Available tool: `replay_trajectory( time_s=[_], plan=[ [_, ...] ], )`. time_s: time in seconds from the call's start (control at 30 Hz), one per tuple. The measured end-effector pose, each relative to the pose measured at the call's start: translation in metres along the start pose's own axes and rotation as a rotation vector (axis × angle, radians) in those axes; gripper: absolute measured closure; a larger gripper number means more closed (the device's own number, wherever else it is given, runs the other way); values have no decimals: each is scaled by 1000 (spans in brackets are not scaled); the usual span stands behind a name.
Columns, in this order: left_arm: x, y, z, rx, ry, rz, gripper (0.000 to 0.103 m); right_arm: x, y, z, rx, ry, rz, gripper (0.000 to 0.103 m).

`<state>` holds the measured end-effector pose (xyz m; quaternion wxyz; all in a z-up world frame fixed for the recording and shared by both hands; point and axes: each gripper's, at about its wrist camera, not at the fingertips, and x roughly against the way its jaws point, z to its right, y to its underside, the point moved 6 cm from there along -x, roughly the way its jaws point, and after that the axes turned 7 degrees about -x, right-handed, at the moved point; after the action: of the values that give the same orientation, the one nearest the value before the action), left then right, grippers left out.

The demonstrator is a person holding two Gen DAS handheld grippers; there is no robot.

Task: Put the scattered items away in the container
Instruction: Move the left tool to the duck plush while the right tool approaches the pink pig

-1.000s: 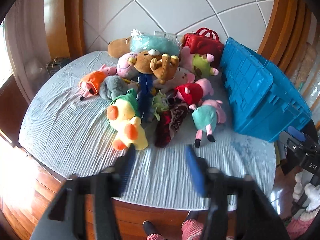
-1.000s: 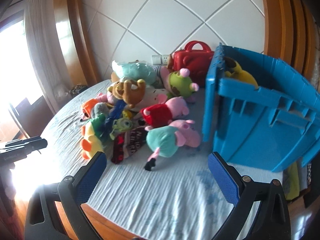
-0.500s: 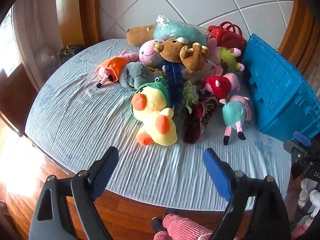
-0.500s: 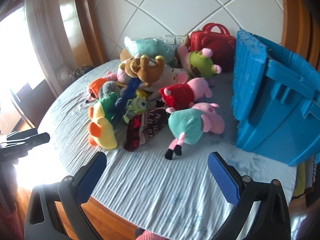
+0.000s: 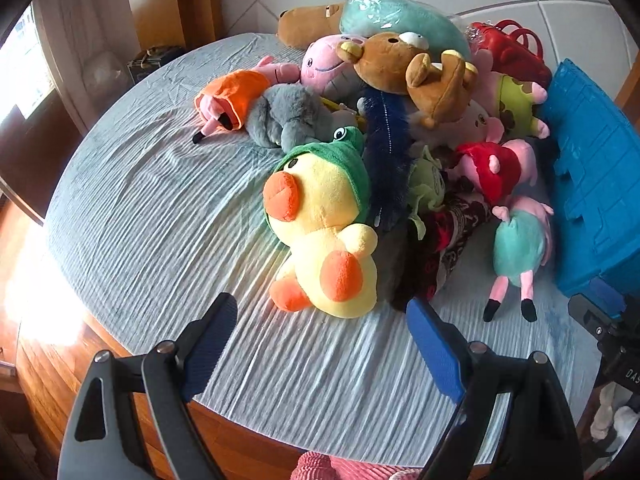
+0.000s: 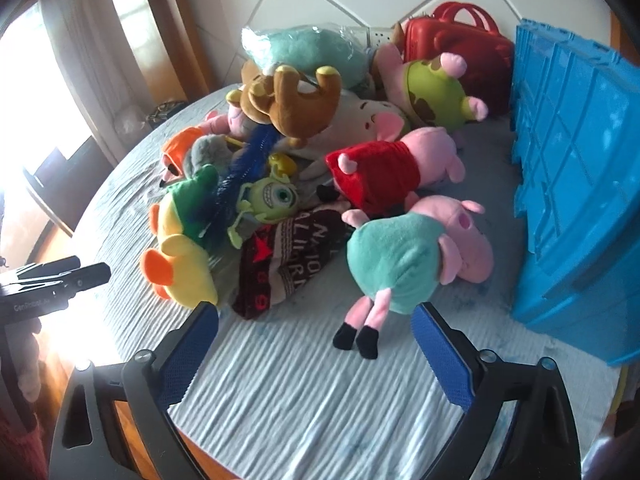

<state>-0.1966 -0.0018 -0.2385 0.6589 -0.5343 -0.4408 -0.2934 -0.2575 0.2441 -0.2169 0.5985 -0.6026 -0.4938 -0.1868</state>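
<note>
A pile of plush toys lies on a round bed with a grey-blue sheet (image 5: 152,208). My left gripper (image 5: 320,304) is open just in front of a yellow duck in a green hood (image 5: 328,232), and its pads do not touch it. My right gripper (image 6: 316,312) is open with its jaws closing. The black feet of a pig in a teal dress (image 6: 400,260) show between its fingers, clear of the pads. A pig in a red dress (image 6: 380,176) lies behind that one. The blue crate (image 6: 572,184) stands at the right of the pile.
A brown moose (image 5: 420,76), a green one-eyed monster (image 6: 272,196), a dark knitted hat (image 6: 288,264), a bagged teal plush (image 5: 400,16) and a red handbag (image 6: 460,40) fill the pile. Wooden floor (image 5: 48,364) lies below the bed's near edge. A pink sleeve (image 5: 344,468) shows below.
Both grippers have come down and closer to the pile, so the toys look larger. The left jaws have spread wider. The right jaws have narrowed a little.
</note>
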Motion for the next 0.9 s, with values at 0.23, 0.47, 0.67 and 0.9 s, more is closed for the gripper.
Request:
replay_trajectory(
  time_s=[0.23, 0.47, 0.67, 0.9],
  plan=[
    [-39, -10, 10, 59, -27, -32, 16, -30, -9, 9, -4, -22, -51, 11],
    [-74, -16, 7, 117, -58, -56, 18, -49, -16, 36, -44, 47, -70, 11],
    [-99, -19, 4, 109, -67, -95, 19, -72, -25, 57, -114, 103, -80, 8],
    [-120, -29, 5, 77, -45, -133, 26, -93, -30, 81, -231, 146, -101, 2]
  ],
)
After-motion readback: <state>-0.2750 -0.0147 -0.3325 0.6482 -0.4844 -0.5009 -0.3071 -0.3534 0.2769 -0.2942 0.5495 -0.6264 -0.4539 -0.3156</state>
